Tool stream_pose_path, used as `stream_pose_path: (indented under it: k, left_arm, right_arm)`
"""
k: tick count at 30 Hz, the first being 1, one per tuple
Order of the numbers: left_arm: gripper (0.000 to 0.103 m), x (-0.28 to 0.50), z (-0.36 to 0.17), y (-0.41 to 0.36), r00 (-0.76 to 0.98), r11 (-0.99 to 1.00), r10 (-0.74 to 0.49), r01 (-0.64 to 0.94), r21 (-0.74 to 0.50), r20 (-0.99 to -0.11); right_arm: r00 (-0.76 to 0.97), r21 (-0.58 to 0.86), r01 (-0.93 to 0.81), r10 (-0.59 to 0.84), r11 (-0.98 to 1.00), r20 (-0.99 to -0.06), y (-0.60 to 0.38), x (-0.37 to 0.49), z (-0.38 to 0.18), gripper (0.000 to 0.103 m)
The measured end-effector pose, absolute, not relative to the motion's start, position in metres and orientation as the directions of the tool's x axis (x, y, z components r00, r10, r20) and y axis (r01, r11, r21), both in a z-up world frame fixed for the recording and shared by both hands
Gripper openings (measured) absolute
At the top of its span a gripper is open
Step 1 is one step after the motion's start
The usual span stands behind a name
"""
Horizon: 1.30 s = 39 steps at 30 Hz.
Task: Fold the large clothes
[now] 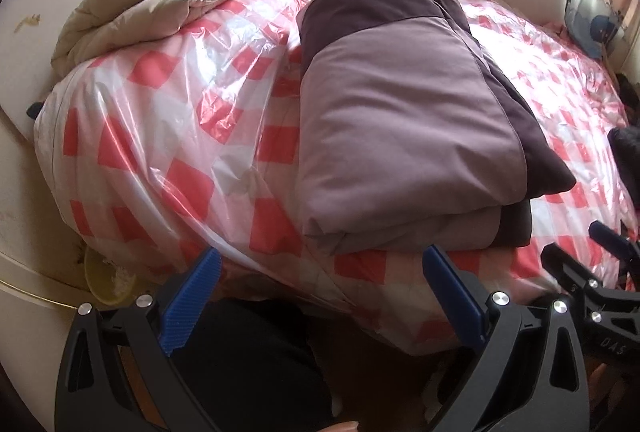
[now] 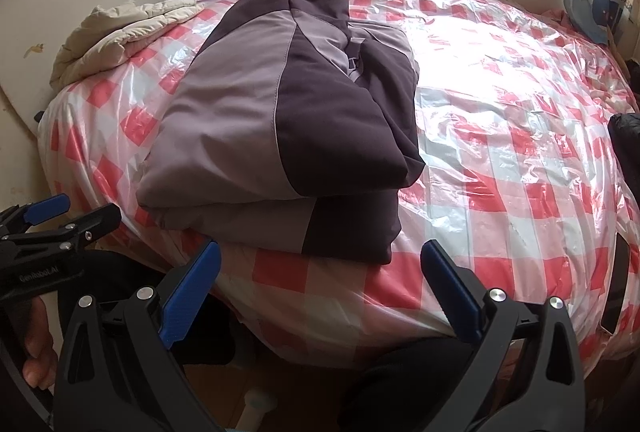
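A padded two-tone purple jacket is seen folded into a thick rectangular bundle on the glossy, crinkled checked plastic sheet. Both the left gripper and right gripper are held wide apart, with nothing grasped.

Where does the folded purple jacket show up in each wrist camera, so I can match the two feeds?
Left wrist: the folded purple jacket lies centre to right of centre, its near edge just beyond the open left gripper.
Right wrist: the jacket lies left of centre, beyond the open right gripper.
Shared landmark: the beige quilted coat, bunched on the bed's far left corner.
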<state>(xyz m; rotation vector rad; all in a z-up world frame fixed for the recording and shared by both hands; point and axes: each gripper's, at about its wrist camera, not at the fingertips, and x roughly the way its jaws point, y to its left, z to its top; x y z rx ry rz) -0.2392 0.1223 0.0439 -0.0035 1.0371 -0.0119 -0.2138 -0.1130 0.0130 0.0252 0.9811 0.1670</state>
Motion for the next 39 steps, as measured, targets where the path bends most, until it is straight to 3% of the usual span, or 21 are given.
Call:
stream_pose_path:
  k: [8,39]
  left_arm:
    - [0.097,-0.239,0.044,0.126,0.503,0.998,-0.056,0.012,-0.058,-0.863]
    - [0.097,-0.245,0.054,0.100,0.529,0.997,-0.015,0.067,0.024,-0.849]
  right_arm:
    - [0.539,0.098,-0.132,0.155,0.986,-0.828,-0.112,-0.214,0.010,0.096]
    - [0.536,0.116,-0.124,0.164,0.986,-0.828,-0.119,-0.217,0.008,0.096]
